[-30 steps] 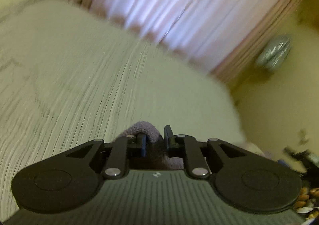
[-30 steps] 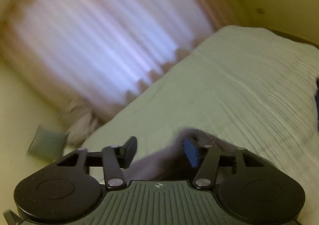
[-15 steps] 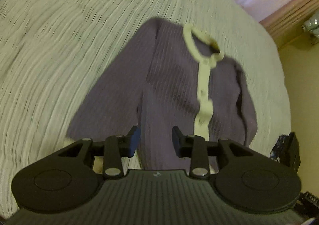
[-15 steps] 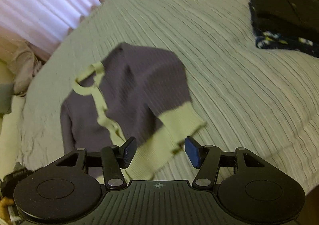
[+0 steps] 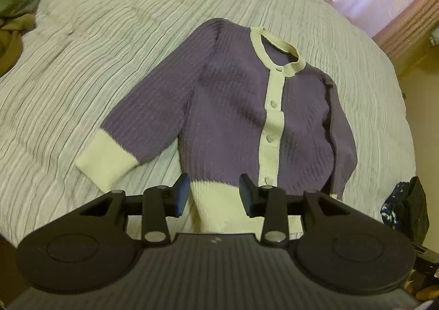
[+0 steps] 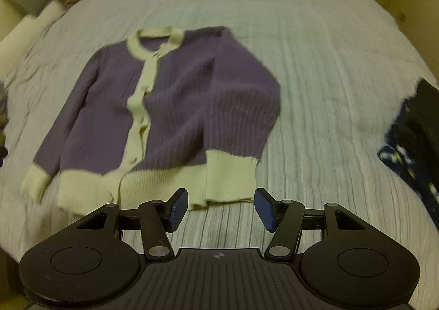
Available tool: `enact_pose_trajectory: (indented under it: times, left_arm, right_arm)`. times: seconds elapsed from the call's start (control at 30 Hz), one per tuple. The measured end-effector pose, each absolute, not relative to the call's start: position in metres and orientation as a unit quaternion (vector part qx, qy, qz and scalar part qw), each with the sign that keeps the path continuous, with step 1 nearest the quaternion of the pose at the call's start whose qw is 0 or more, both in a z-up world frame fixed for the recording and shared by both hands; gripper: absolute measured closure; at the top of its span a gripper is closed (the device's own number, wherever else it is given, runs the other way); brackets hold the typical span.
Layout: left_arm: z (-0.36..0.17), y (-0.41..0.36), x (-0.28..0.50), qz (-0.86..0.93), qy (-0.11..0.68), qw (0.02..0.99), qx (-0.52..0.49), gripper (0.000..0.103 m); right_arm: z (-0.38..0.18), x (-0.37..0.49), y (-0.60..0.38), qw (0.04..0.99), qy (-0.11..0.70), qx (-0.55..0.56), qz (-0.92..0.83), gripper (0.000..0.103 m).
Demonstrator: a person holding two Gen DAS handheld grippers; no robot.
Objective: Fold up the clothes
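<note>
left gripper (image 5: 214,194): fingers opening, about half apart; cream hem between them, pads not pressing on it
right gripper (image 6: 221,209): fingers wide apart, holding nothing, bedspread between them, just short of hem
cardigan (image 6: 175,106): purple rib knit, cream collar, button placket, cuffs, hem; lying face up, buttoned, on bed
bedspread (image 6: 315,68): pale, fine ridged stripes, slightly wrinkled

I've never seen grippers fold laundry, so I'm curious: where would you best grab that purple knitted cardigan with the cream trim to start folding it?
Probably by a cream cuff of the purple knitted cardigan, coming in low from the bed's near edge. It lies flat, face up and buttoned, and the thick ribbed cuff gives the pads an edge to pinch. The right gripper stands open just short of it; the left gripper is opening around the hem.
</note>
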State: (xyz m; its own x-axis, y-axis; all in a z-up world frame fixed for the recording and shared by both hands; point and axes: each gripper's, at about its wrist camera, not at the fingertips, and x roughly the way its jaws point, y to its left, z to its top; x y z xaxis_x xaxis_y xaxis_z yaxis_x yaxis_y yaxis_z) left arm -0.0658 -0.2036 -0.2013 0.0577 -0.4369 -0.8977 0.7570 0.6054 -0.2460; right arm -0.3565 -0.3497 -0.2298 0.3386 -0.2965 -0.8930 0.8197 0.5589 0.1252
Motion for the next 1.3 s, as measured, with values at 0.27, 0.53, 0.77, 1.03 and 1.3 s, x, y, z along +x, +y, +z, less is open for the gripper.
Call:
enact_pose_trajectory:
  times: [0.27,0.53,0.77,1.03,1.3]
  left_arm:
    - [-0.198,-0.197,-0.11,-0.377,0.523,0.744,0.176,0.07]
    - [-0.201,-0.201,-0.134,-0.339,0.513,0.761,0.209,0.068]
    - [-0.199,-0.203,-0.141,-0.323,0.5,0.773,0.221,0.066]
    - [-0.205,-0.203,-0.137,-0.309,0.506,0.771,0.231,0.065]
    - [-0.214,-0.204,-0.132,-0.311,0.512,0.764,0.237,0.064]
  right_arm:
    - [-0.236,-0.359,-0.358,0.781,0.456,0.286,-0.318,0.046]
    - [-0.244,-0.353,-0.367,0.785,0.475,0.277,-0.285,0.046]
    - [-0.253,-0.341,-0.373,0.786,0.491,0.265,-0.266,0.046]
    - [-0.262,-0.331,-0.374,0.781,0.505,0.259,-0.259,0.046]
    - [-0.272,-0.323,-0.371,0.773,0.518,0.255,-0.263,0.046]
